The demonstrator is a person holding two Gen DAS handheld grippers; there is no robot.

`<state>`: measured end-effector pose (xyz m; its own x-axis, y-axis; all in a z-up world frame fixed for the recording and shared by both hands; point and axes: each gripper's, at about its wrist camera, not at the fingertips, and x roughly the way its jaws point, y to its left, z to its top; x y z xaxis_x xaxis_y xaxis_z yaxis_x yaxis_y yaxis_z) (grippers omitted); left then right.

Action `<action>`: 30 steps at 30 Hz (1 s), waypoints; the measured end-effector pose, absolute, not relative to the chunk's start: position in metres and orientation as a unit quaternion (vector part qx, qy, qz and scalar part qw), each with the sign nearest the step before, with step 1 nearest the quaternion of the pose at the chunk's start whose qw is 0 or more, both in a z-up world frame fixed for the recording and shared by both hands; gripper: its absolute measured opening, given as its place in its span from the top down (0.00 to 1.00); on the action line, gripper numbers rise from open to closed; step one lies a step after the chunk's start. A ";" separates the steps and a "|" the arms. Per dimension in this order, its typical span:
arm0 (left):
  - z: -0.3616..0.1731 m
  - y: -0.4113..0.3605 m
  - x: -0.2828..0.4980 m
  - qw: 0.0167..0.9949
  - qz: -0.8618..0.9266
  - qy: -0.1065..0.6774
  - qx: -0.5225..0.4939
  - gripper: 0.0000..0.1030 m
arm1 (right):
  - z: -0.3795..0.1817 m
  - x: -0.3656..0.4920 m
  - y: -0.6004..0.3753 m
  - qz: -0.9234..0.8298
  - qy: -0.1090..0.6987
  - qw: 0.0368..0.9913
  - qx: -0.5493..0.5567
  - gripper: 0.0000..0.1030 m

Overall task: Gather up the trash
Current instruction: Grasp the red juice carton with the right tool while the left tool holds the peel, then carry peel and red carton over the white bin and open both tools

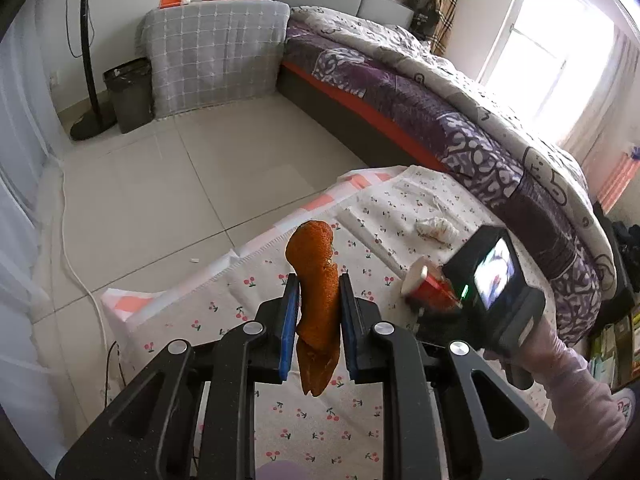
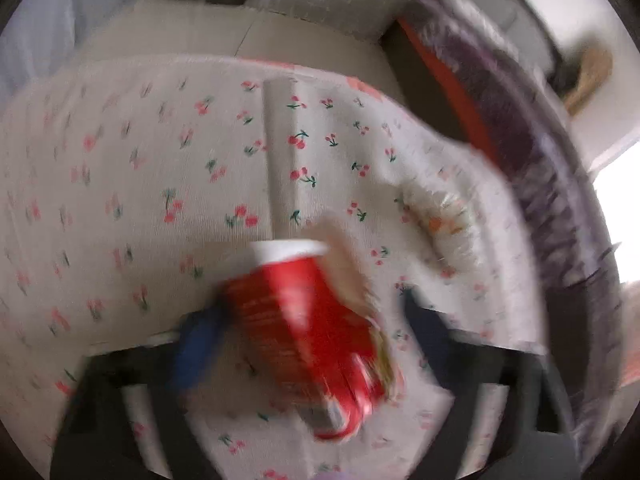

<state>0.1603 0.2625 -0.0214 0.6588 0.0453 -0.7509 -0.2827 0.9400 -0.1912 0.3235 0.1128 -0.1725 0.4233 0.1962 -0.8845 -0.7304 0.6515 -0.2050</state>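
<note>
On the cherry-print table (image 1: 320,432): our trash items.
Left tool (image 1: 319,312) clamped on orange peel (image 1: 316,280), held above the cloth; red cup (image 2: 312,320) between our right tool's (image 2: 304,336) jaws, grip blurred, cannot tell; crumpled tissue (image 1: 436,229) beyond.

Orange peel (image 1: 316,276) upright, red cup (image 2: 308,320) seemingly tipped

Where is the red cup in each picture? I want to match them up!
Left wrist view: the red cup lies on its side at right of middle, on the cherry cloth, partly hidden by the right gripper.
Right wrist view: the red cup is low in the middle, blurred, between the right gripper's fingers.
Shared landmark: the crumpled tissue, just beyond the cup in both.
</note>
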 end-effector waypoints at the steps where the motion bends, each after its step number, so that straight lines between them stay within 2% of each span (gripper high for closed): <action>1: -0.023 0.262 0.162 0.898 0.092 0.404 -0.146 0.81 | -0.170 0.328 0.111 0.285 0.451 0.798 -0.279 0.44; 2: -0.024 0.261 0.162 0.898 0.092 0.405 -0.146 0.81 | -0.169 0.332 0.106 0.277 0.451 0.809 -0.255 0.49; 7: -0.023 0.259 0.164 0.900 0.094 0.400 -0.145 0.81 | -0.158 0.338 0.088 0.253 0.463 0.839 -0.132 0.57; 15: -0.015 0.256 0.159 0.909 0.099 0.381 -0.140 0.81 | -0.119 0.309 0.069 0.222 0.424 0.878 -0.011 0.57; 30: 0.000 0.229 0.149 0.921 0.068 0.355 -0.144 0.81 | -0.041 0.218 0.009 0.199 0.357 0.909 0.083 0.56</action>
